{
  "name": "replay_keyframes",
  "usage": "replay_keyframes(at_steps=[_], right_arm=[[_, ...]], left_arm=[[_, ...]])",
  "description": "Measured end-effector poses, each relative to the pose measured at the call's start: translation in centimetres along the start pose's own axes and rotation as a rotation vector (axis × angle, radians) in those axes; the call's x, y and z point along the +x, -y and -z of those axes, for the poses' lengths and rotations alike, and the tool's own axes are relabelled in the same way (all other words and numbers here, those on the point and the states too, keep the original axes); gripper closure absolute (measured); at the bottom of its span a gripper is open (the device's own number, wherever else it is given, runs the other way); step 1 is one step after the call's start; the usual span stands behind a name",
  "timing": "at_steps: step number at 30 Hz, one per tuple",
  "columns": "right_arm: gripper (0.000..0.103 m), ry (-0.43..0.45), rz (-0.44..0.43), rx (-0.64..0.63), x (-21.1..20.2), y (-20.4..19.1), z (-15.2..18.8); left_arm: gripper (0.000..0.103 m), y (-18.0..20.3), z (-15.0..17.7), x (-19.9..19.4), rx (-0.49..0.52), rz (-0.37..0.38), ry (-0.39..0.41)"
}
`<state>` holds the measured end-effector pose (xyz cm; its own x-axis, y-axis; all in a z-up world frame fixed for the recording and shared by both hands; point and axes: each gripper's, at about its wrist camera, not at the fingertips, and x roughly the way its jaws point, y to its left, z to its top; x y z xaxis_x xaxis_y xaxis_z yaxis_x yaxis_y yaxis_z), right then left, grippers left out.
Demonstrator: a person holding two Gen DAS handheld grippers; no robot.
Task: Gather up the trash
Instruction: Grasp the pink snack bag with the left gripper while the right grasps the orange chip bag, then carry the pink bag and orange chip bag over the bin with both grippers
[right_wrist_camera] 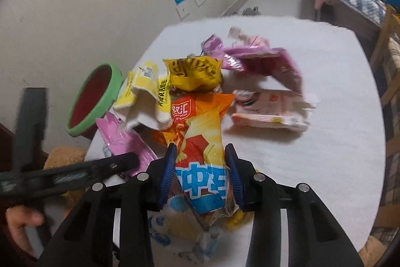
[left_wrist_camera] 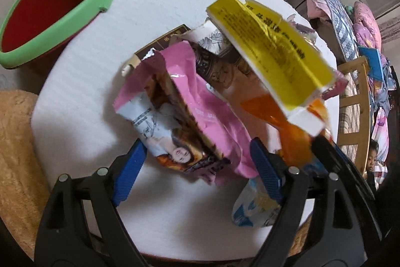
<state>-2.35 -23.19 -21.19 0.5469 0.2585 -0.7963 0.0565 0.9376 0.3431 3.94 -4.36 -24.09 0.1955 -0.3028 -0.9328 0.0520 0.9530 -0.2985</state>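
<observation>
Left gripper: I am holding the left gripper [left_wrist_camera: 193, 167] above the near part of the white foam-covered table [left_wrist_camera: 155, 4], with its blue pads spread wide; the crumpled pink plastic wrapper with a printed woman's face [left_wrist_camera: 185, 116] is lying between the jaws, but the pads are not pressing it, so nothing is grasped.

Right gripper: I am keeping the right gripper [right_wrist_camera: 201, 172] around the orange and blue plastic snack bag [right_wrist_camera: 197, 142]; both pads are appearing to touch its sides, so I judge it is clenched on this bag.

Where the trash is: the pile is sitting in the middle of the table, and the red bin with the green rim [left_wrist_camera: 57, 6] is standing just beyond the table's far left edge.

Other pieces: a torn yellow and white carton [left_wrist_camera: 272, 46] is leaning over the pile; a pale pink flat packet [right_wrist_camera: 270, 111] is lying toward the right side.

Handling: I am expecting all of it to be very light, thin, soft and slippery; it is crumpling easily. I would pinch a folded or bunched part, not a flat sheet.

Writing: the orange bag is showing a red label "双汇" and large white characters on blue; the print on the carton is too blurred to read.
</observation>
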Motion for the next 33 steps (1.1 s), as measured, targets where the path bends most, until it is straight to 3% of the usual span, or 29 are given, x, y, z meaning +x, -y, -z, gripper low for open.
replay_keyframes(at_steps=[6, 10, 13, 18, 33], right_arm=[[0.064, 0.028, 0.004, 0.037, -2.1, 0.4, 0.8], [0.064, 0.047, -0.007, 0.061, -3.1, 0.5, 1.1], [0.064, 0.059, -0.009, 0.065, -3.7, 0.7, 0.7], [0.064, 0.102, -0.014, 0.068, -5.0, 0.4, 0.4], [0.064, 0.165, -0.017, 0.015, -6.8, -2.8, -0.9]], left_arm=[[0.022, 0.4, -0.2, 2.2, -0.027, 0.012, -0.053], [0.055, 0.0, 0.0, 2.3, -0.03, 0.032, -0.055], [0.06, -0.4, 0.1, 1.7, -0.035, 0.053, -0.057], [0.061, -1.6, 0.9, -0.7, -0.037, 0.061, -0.019], [0.061, -0.7, -0.6, -9.0, 0.135, -0.096, 0.282]])
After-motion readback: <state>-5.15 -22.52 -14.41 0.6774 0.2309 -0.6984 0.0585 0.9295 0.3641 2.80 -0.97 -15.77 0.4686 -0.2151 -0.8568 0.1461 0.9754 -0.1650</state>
